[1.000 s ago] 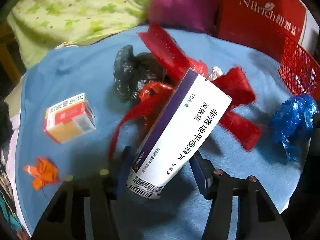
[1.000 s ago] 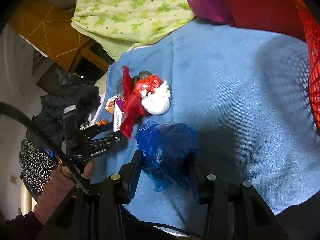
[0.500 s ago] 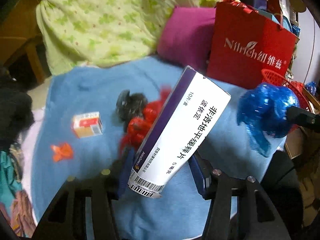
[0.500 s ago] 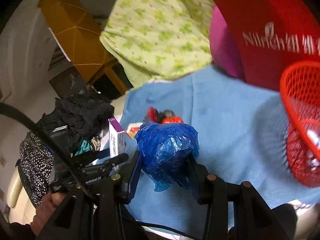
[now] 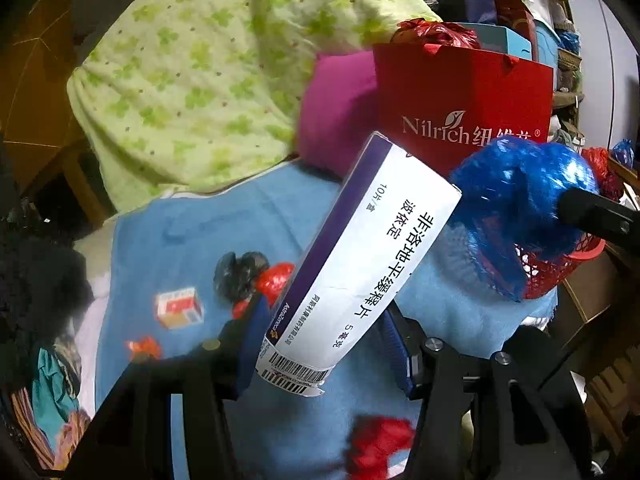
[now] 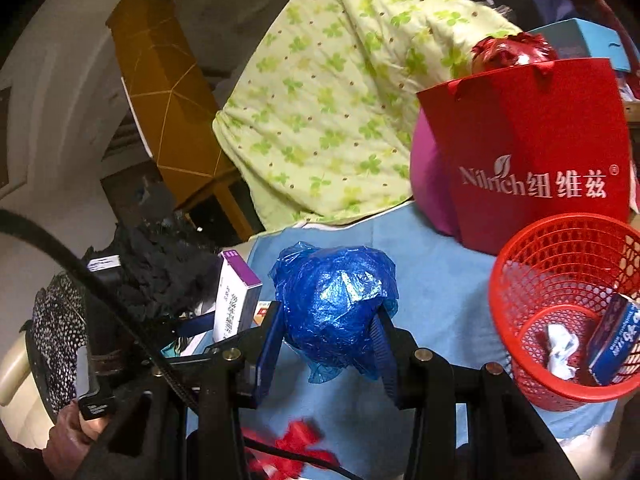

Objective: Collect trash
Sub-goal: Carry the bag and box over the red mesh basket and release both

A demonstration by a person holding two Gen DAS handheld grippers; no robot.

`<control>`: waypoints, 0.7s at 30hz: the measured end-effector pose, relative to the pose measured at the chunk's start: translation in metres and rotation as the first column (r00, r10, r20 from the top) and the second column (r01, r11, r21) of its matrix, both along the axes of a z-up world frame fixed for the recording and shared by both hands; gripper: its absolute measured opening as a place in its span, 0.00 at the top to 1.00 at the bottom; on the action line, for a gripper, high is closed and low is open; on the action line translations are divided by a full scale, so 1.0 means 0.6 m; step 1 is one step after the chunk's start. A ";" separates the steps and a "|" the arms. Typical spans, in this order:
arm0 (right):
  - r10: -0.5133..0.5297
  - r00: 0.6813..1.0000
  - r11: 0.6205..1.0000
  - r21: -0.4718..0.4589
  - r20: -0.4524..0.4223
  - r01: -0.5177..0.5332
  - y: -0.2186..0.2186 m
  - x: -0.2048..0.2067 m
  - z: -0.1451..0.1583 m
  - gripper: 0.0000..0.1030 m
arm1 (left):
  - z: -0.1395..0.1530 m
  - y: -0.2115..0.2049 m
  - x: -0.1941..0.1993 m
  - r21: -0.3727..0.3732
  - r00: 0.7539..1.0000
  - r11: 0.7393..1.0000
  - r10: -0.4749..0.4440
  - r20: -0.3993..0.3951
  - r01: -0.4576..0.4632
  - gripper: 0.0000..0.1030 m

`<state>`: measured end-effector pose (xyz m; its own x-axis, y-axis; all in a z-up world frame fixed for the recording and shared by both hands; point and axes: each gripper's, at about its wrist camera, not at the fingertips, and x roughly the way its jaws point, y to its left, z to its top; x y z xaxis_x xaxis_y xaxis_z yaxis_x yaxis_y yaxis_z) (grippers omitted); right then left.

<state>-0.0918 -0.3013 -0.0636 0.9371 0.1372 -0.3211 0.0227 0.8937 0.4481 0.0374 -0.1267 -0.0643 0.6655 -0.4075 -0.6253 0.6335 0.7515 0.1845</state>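
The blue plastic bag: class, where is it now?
In the right wrist view, the blue plastic bag sits clamped in the right tool, left of the red basket.

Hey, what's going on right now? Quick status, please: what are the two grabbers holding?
Left hand-held gripper shut on medicine box. Right hand-held gripper shut on blue plastic bag. Red basket ahead, some trash already inside. Nothing blocking it.

Each gripper is matte black: the left gripper [image 5: 324,332] and right gripper [image 6: 326,344] carry two angular arms with round metal screws near the knuckles and blue ribbed pads on the fingers [image 6: 269,344]. A black cable [image 6: 60,252] arcs left of the right gripper, above a hand [image 6: 74,436] in a dark sleeve
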 end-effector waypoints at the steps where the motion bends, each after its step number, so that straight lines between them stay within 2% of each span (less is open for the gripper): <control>1: -0.004 1.000 1.000 0.003 0.001 0.004 -0.003 -0.002 -0.001 0.55 | 0.001 -0.003 0.007 -0.006 1.000 1.000 -0.001 -0.012 0.001 0.45; 9: -0.048 0.998 0.999 0.012 0.027 0.048 -0.030 -0.022 0.002 0.55 | 0.023 -0.017 0.060 -0.023 0.999 0.999 0.030 -0.025 -0.031 0.45; 15: -0.099 0.993 0.995 0.013 0.068 0.098 -0.060 -0.045 0.014 0.55 | 0.038 -0.052 0.033 -0.039 1.000 0.999 -0.018 -0.014 0.018 0.45; 21: -0.204 0.973 0.979 0.003 0.105 0.205 -0.107 -0.097 0.028 0.55 | 0.054 -0.118 0.000 -0.074 0.994 0.992 -0.104 -0.032 0.101 0.45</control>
<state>-0.1502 -0.3653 -0.0465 0.9733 -0.0630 -0.2208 0.1591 0.8782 0.4511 0.0375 -0.1974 -0.0321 0.5958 -0.5174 -0.6143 0.7130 0.6928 0.1081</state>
